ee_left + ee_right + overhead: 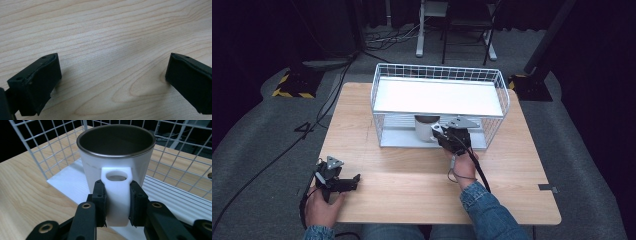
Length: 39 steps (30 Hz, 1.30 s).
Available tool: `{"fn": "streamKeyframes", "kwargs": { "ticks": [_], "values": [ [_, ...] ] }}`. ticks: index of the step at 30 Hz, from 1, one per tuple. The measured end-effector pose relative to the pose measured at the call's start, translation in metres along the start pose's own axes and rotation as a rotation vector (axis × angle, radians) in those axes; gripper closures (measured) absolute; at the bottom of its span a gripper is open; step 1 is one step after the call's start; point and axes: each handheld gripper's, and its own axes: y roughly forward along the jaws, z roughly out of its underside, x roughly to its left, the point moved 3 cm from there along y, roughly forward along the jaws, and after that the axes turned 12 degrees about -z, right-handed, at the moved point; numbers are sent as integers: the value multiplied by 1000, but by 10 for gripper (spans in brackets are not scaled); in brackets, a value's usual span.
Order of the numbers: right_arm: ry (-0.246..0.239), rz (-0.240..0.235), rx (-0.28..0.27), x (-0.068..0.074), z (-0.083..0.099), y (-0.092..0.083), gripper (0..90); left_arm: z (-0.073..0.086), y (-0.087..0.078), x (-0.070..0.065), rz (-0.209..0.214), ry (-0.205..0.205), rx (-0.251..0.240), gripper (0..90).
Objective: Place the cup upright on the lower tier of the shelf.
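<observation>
Nearest, at the table's front-left corner, the left gripper (343, 183) lies low over the wooden table (412, 175), held in the person's left hand (321, 207); in the left gripper view its two black jaws stand wide apart with nothing but bare wood grain between them. Further in, right of centre, the right hand (464, 167) in a denim sleeve (489, 212) reaches forward with the right gripper (439, 134) to the open front of a white wire rack (439, 102). In the right gripper view the right gripper (117, 202) has its jaws closed on the flat white handle (117, 195) of a white mug (115, 155), one pad pressed to each side of the handle. The mug stands upright, its dark inside facing up, on the rack's lower white shelf (175, 200), under the upper shelf (437, 97), with wire mesh behind it and to both sides. Beyond the table, grey floor, cables and dark stands are visible.
</observation>
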Motion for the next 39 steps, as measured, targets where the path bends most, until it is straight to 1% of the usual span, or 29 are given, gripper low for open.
{"fn": "streamKeyframes", "kwargs": {
  "ticks": [4,10,16,21,28,32,36,39],
  "values": [
    [15,19,-6,-6,1,4,714,0,0,0,0,0,0,5],
    [15,41,1,-12,4,12,714,0,0,0,0,0,0,5],
    [16,48,2,-15,7,17,712,0,0,0,0,1,0,5],
    [29,53,-4,-18,9,18,711,0,0,0,0,0,0,5],
    [15,55,1,-17,9,18,707,0,0,0,0,-1,0,6],
    [13,62,12,-18,12,17,702,0,0,0,0,1,0,6],
    [11,72,50,-19,17,19,667,0,0,0,0,1,0,6],
    [6,73,58,-20,18,19,661,0,0,0,-1,-1,0,5]
  ]
}}
